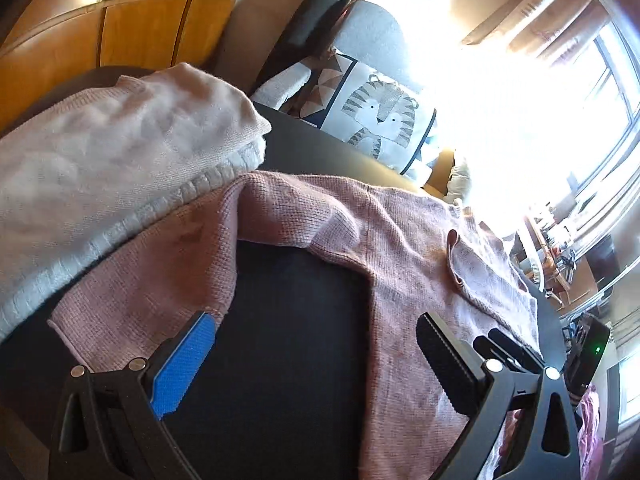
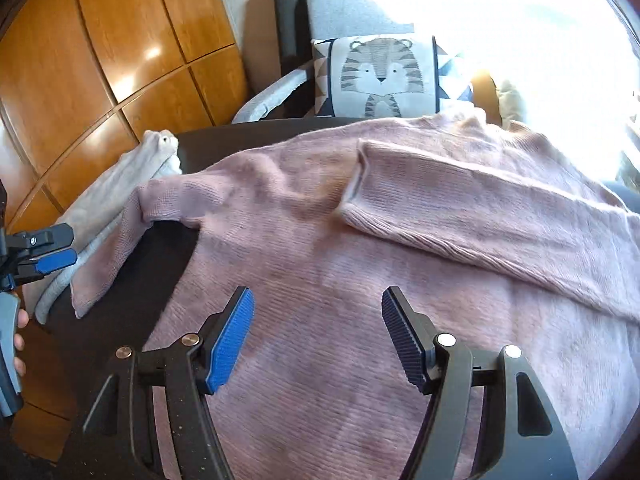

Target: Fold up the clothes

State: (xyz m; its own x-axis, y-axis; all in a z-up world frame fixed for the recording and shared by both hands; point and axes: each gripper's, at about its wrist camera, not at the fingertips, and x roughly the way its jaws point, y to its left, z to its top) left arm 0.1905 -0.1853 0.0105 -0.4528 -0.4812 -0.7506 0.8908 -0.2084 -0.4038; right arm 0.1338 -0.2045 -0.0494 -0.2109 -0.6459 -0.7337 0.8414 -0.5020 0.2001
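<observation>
Left wrist view: the left tool (image 1: 316, 360) hangs over the dark worktop (image 1: 296, 340) with its jaws spread wide and nothing between them. The pink sweater (image 1: 400, 240) is the landmark here. Its left sleeve (image 1: 160, 276) runs down toward the blue pad, its cuff lying just beside that pad, while the body of the sweater passes under the black pad. A grey folded garment (image 1: 112, 160) overlaps the sweater's upper left edge. Beyond the sweater sit a tiger cushion (image 1: 384, 116) and a grey chair.

Right wrist view: the right tool (image 2: 318, 336) is poised above the lower body of the pink sweater (image 2: 320, 260), jaws well apart and empty. The right sleeve (image 2: 480, 208) lies already folded across the chest. The left sleeve (image 2: 112, 248) is not yet folded; it trails off the sweater's left side, touching the grey garment (image 2: 100, 200). The left tool (image 2: 48, 256) shows at the far left of the sweater, a person's fingers (image 2: 20, 332) below it.

Risks, as I judge them: pinching the left sleeve could also catch the grey garment's edge and drag it out of its fold. A grab at the hem could also shift the folded right sleeve, since the loose knit slides easily.
</observation>
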